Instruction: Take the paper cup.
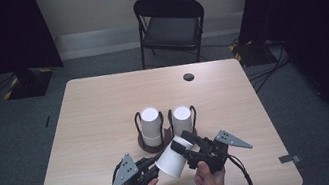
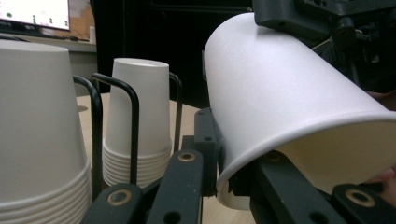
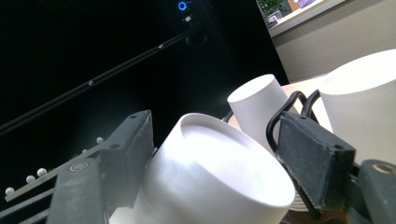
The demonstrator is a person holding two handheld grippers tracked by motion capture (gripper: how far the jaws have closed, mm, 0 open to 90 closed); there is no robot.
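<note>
Cup stacks (image 1: 150, 125): side by side in rack (image 1: 157, 147), mid-counter (image 1: 95, 114).
Tilted cup (image 1: 173, 161): before rack, between both hand-held grippers.
Chair (image 1: 170, 25): behind counter.

- A black wire cup holder (image 1: 153, 145) stands mid-table with two white cup stacks.
- Just in front of it, the right gripper (image 1: 183, 142) clasps a tilted paper cup (image 1: 173, 161).
- The left gripper (image 1: 150, 163) meets that cup's rim.

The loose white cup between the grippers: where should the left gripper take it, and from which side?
Probably the open rim of the loose white cup, from its left: the right gripper already clamps the closed base, and the mouth tilts toward the left gripper, whose jaws straddle the rim edge.
</note>
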